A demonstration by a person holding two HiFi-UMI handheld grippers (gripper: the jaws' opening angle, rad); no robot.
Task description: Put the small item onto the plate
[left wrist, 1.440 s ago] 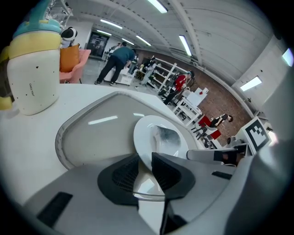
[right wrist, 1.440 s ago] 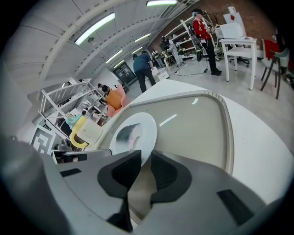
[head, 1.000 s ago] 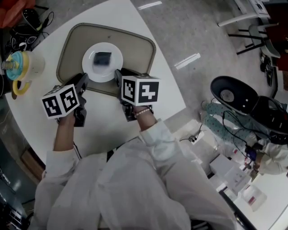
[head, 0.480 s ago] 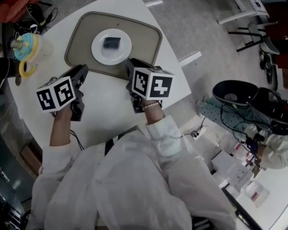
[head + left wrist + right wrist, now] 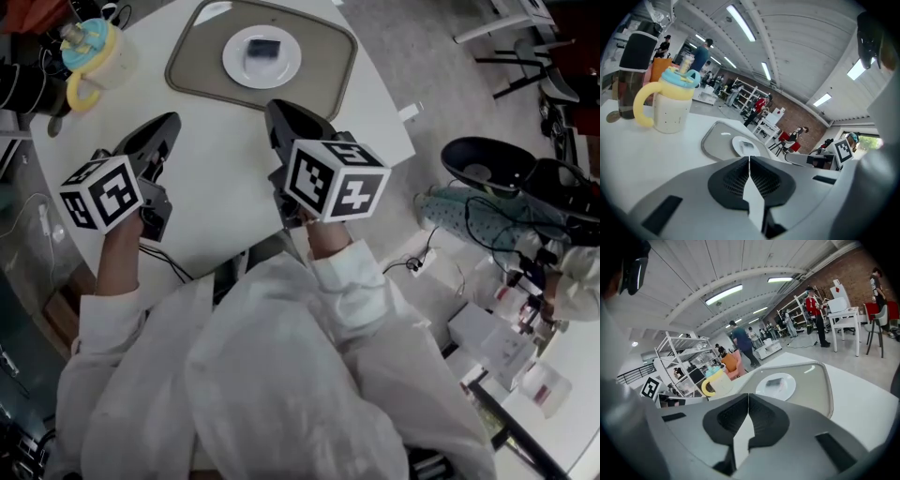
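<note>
A white table is set on a grey floor. The ceiling is lit by strip lights. In the right gripper view a brick wall is seen at two o'clock, white shelving at nine.

"What sort of place is this?"

"A big open lab or workshop hall. There are strip lights on a ribbed ceiling and a brick wall at two o'clock."

"What else?"

"Metal shelving racks at nine o'clock, a white work table, people standing about, and cables trailing over the grey floor."
</note>
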